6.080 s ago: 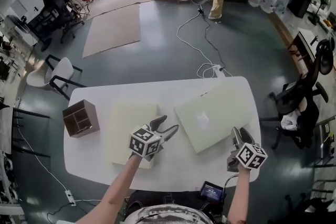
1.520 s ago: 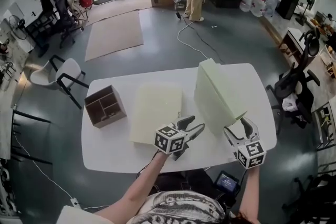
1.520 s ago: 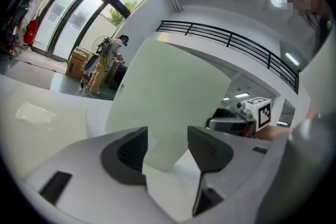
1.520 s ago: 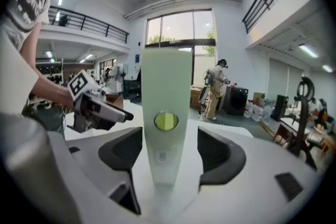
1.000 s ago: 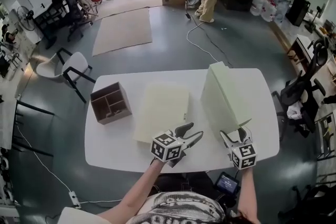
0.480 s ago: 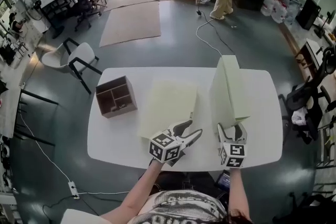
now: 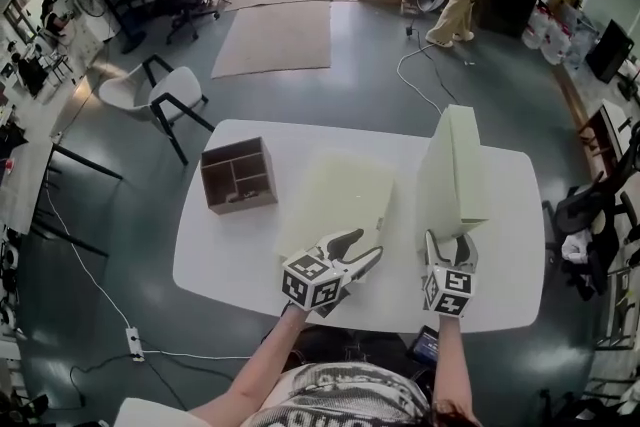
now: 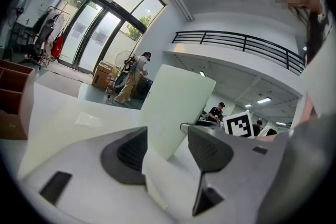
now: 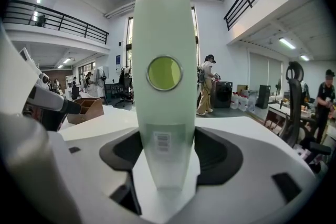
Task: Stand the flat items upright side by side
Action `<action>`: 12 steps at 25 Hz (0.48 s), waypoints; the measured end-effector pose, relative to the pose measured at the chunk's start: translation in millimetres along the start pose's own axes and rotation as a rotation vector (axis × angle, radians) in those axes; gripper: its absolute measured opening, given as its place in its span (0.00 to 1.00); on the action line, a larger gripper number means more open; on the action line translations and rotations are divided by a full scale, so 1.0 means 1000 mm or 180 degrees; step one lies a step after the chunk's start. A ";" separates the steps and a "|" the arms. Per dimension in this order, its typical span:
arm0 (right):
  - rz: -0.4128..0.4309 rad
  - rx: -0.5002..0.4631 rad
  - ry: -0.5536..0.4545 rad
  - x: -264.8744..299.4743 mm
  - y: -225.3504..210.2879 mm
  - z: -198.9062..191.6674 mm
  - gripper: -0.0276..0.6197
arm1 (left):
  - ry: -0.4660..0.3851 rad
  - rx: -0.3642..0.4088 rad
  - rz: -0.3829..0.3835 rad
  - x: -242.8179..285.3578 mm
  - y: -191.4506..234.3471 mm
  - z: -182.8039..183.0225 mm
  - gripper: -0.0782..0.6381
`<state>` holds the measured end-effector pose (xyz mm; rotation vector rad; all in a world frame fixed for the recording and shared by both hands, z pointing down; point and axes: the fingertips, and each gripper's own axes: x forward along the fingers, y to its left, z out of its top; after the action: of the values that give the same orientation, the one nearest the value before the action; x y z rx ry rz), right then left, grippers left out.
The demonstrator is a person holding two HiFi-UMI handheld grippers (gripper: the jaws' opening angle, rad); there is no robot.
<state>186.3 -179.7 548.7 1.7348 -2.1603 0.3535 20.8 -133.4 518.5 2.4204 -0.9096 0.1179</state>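
Right gripper view: the right gripper [image 9: 168, 152] grasps the upright panel [image 9: 161, 29], at three o'clock on the table [image 7: 215, 265]; keep it plumb. The left gripper [image 8: 167, 145], spread and seemingly empty, should raise the flat panel [image 7: 335, 200] alongside.

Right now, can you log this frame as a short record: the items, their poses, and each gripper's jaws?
upright panel: stands on edge, right side of table
flat panel: lies flat, centre
right gripper: jaws shut on upright panel's near edge
left gripper: jaws apart, empty, at flat panel's near corner
brown box: left of flat panel
task: one of two standing
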 end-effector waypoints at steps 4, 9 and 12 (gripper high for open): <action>0.0066 0.0008 0.0014 0.000 0.001 0.000 0.52 | 0.0054 0.0019 0.0098 -0.007 0.008 -0.005 0.46; 0.0156 0.0091 -0.0035 -0.011 0.005 0.002 0.60 | 0.0117 0.0087 0.0230 -0.016 0.019 -0.011 0.49; 0.0164 0.0073 -0.0055 -0.025 0.011 0.001 0.60 | 0.0130 0.0083 0.0351 -0.027 0.030 -0.013 0.49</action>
<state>180.6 -155.6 537.4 1.7029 -2.2251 0.3794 -17.2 -129.5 536.2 2.3826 -1.0288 0.2203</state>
